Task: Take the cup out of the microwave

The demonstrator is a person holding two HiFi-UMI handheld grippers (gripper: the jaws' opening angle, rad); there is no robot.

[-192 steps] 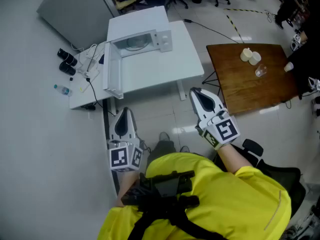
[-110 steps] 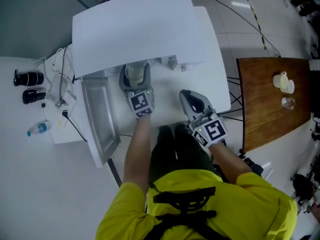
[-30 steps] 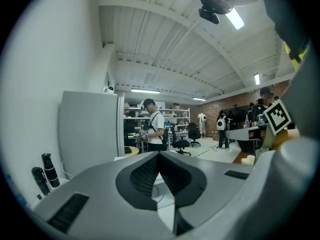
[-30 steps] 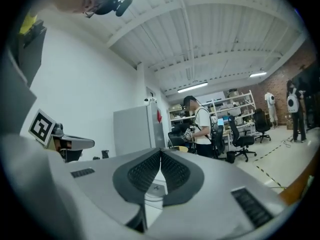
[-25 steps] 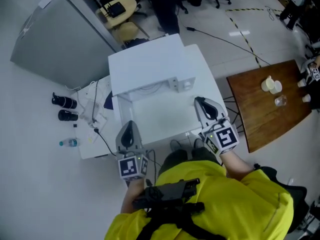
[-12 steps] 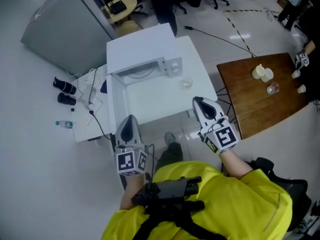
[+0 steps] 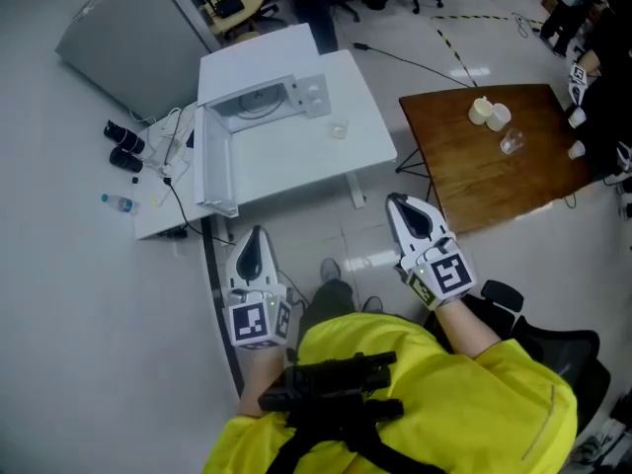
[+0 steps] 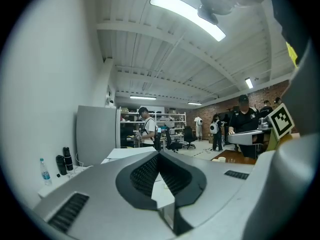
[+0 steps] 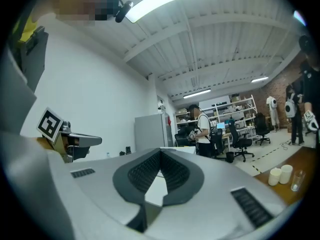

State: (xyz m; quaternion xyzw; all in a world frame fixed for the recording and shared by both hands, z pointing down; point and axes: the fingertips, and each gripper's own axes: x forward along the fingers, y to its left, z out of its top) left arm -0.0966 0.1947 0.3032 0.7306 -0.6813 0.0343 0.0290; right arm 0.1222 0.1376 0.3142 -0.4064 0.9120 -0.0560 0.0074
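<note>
So from what I can see the job looks basically done: the cup [image 7: 339, 128] is already out, standing on its own on the white desk [image 7: 296, 161], just right of the microwave [image 7: 296, 55] and clear of it. It's a small see-through thing, glass or clear plastic, I can't tell which, so it nearly vanishes against the desk top. The microwave is a plain white box, and its door [image 7: 212, 161] is swung wide open on the left, towards the near edge of the desk. The person stands well back from the desk with both tools held level and away from everything. The left gripper [image 7: 255, 240] has its jaws together with nothing in them, and the right gripper [image 7: 403, 207] is the same, closed and empty. The pads look like dark ribbed rubber set in smooth grey shells. I'd say the only step left is optional: step back in and push the door closed, without knocking that light little cup.
</note>
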